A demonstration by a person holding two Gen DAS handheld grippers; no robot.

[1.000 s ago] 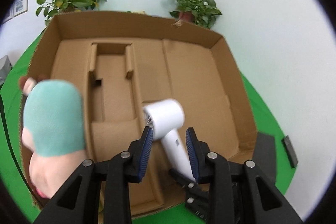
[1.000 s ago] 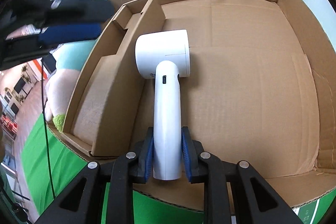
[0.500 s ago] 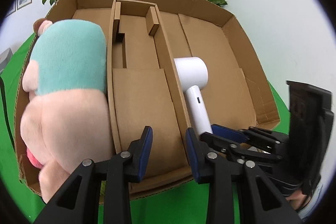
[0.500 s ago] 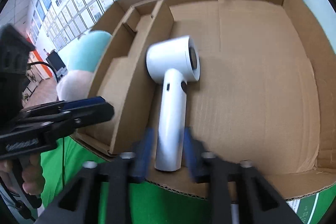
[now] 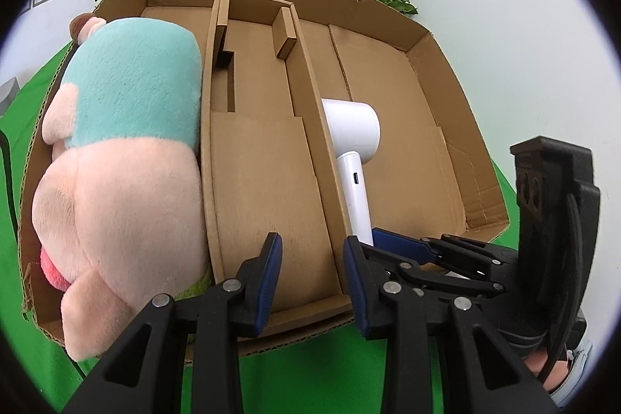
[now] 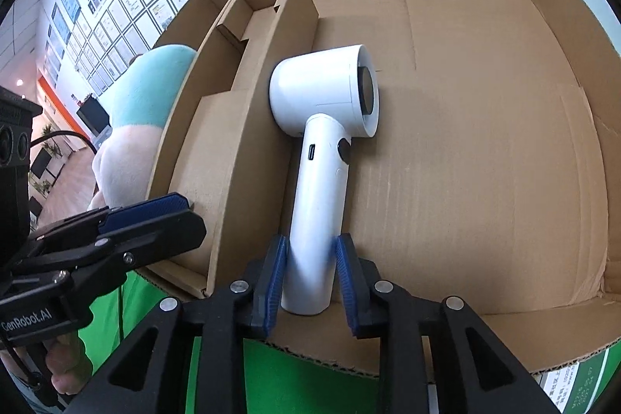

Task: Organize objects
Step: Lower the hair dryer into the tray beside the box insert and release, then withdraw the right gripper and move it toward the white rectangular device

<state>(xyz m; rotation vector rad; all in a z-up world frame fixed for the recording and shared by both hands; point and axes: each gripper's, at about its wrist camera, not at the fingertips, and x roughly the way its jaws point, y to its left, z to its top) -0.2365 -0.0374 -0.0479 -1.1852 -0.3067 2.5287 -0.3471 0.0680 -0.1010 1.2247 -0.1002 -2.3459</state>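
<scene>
- A shallow cardboard box fills most of the left wrist view, resting on a green surface that shows along the bottom.
- A raised cardboard insert runs up the centre of the frame and splits the box into sections.
- A plush toy, teal above and pink below, fills the left section at the left of the frame, pressed against the insert.
- A white hair dryer lies flat in the wide right section, centre frame in the right wrist view, its head just beside the insert wall and its handle toward the bottom edge.
- The right gripper has its blue pads on either side of the handle's end, with slim gaps showing, so it is parted rather than clamped.
- The left gripper hangs at bottom centre above the insert's near end, spread apart and empty.
</scene>
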